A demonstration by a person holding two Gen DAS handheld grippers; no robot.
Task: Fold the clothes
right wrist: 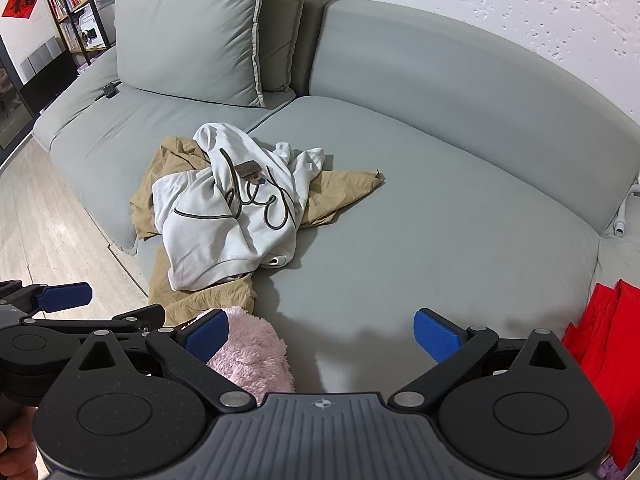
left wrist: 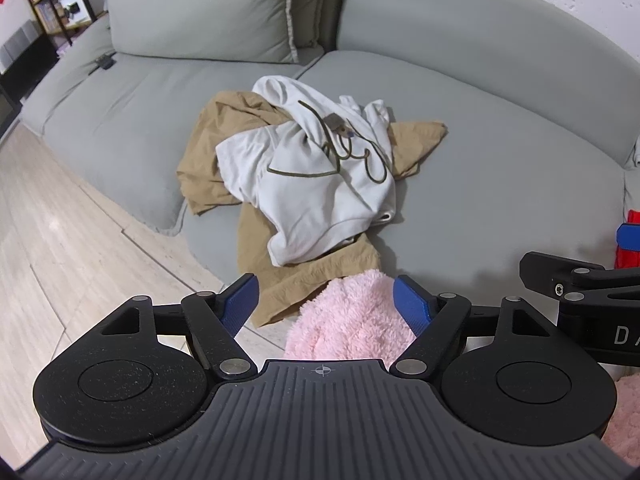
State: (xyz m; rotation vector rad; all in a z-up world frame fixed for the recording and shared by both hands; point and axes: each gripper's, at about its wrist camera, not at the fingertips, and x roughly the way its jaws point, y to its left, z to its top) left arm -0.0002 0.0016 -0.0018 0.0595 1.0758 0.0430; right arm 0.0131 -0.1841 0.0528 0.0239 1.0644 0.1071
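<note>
Where the grey sofa [right wrist: 440, 208] curved across both views, it was the largest item, its seat carrying all the clothes, with a back cushion [right wrist: 188, 32] upright at the far left. Pale wood floor [left wrist: 60, 240] ran along its front edge.

Tan garment [left wrist: 304, 280]: spread crumpled on the seat, one end reaching the front edge, lowest of the heap.

White sweatshirt [right wrist: 224, 236]: bunched on top of the tan garment, dark cursive lettering on its front, a small tag near the collar.

Pink fleece [left wrist: 352, 320]: fluffy, at the sofa's front edge, touching the tan garment's near end.

Red garment [right wrist: 604, 344]: at the right end of the seat, well apart from the heap.

My left claw [left wrist: 326, 300]: blue pads spread wide, the pink fleece lying between them; its right pad touched the fleece, the other pad stood clear, nothing gripped.

My right claw [right wrist: 320, 334]: fully spread, its left pad against the edge of the pink fleece, bare seat between the pads, nothing held.
</note>
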